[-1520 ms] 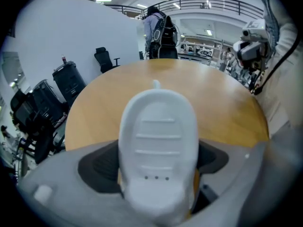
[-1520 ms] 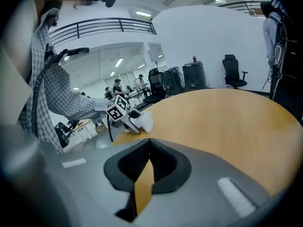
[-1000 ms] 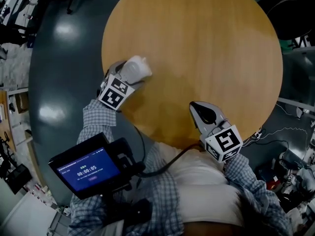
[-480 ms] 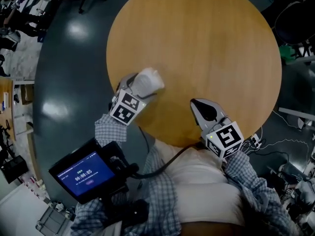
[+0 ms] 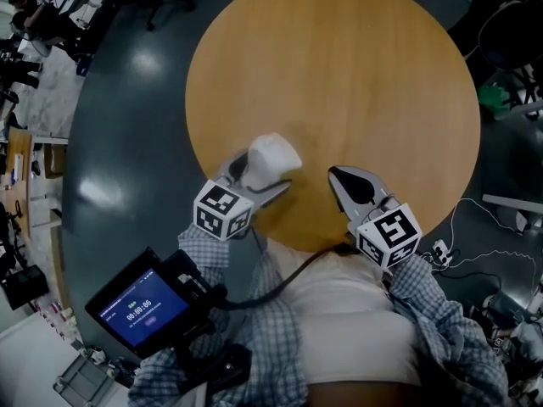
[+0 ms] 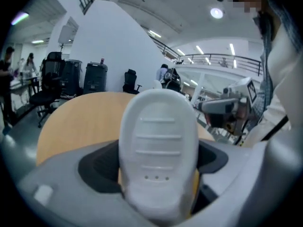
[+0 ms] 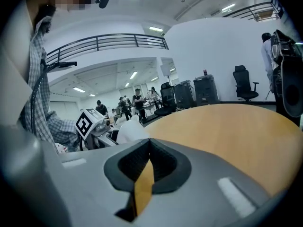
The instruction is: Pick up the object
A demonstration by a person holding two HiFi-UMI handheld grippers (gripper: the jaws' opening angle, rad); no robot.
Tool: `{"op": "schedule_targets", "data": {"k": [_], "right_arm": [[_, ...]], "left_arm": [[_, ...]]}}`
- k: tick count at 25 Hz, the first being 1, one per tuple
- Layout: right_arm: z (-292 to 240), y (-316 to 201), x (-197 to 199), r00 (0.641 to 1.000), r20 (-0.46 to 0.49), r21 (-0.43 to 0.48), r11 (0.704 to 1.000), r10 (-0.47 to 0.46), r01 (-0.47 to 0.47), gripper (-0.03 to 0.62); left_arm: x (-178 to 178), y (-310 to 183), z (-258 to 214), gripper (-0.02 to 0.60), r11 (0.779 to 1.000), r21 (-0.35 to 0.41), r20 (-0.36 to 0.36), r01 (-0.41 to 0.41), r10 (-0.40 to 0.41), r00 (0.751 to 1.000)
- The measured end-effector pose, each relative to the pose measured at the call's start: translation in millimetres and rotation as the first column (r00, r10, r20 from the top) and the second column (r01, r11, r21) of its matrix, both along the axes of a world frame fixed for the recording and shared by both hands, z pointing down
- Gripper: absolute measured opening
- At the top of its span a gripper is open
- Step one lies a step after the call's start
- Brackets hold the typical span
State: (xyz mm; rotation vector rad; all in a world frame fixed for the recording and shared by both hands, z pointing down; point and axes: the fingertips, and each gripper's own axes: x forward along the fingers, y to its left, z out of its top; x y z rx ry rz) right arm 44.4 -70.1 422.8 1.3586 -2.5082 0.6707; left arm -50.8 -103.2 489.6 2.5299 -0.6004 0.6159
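The object is a white plastic bottle-like thing (image 5: 271, 159) with ribbed sides, held over the near edge of the round wooden table (image 5: 339, 66). My left gripper (image 5: 259, 176) is shut on it; in the left gripper view the white object (image 6: 158, 150) fills the space between the jaws. My right gripper (image 5: 349, 185) hovers over the table's near edge to the right, jaws closed with nothing between them. In the right gripper view the white object (image 7: 130, 132) and the left gripper's marker cube (image 7: 87, 123) show at the left.
A phone-like screen (image 5: 144, 308) with a timer hangs at the person's left side. Office chairs (image 7: 244, 82), black cases and people stand beyond the table. Cables (image 5: 475, 236) lie on the dark floor to the right.
My left gripper has carried the white object rightward and nearer along the table's edge, toward the right gripper. The right gripper has stayed almost still.
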Motion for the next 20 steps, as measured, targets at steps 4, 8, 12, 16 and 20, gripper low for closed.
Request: {"op": "schedule_targets", "data": {"k": [4,8,12,16,20], "right_arm": [[-0.5,-6.3,1.8,1.0,0.008,0.011,1.0,0.0,0.0,0.005],[-1.9,-9.8,2.4,1.0,0.009,0.02,1.0,-0.01,0.01,0.005],[0.9,-11.2,0.2,1.0,0.0,0.025,0.999,-0.029,0.029,0.005],[2.1,-11.3,-1.2,1.0,0.001,0.026,0.999,-0.031,0.031,0.005],[0.8,-11.5,0.4,1.0,0.002,0.025,0.999,-0.028,0.028,0.005]], "left_arm": [[4.5,1.2,-17.5,0.456,0.997,-0.045,-0.169,0.07,-0.077,0.983],[6.6,-0.8,-37.5,0.456,0.985,-0.102,-0.316,0.137,-0.162,0.935],[8.5,-2.8,-45.5,0.456,0.98,-0.122,-0.373,0.155,-0.19,0.908],[10.3,0.1,-44.1,0.456,0.984,-0.113,-0.358,0.138,-0.17,0.918],[12.4,-0.2,-45.1,0.456,0.984,-0.115,-0.356,0.134,-0.167,0.92]]}}
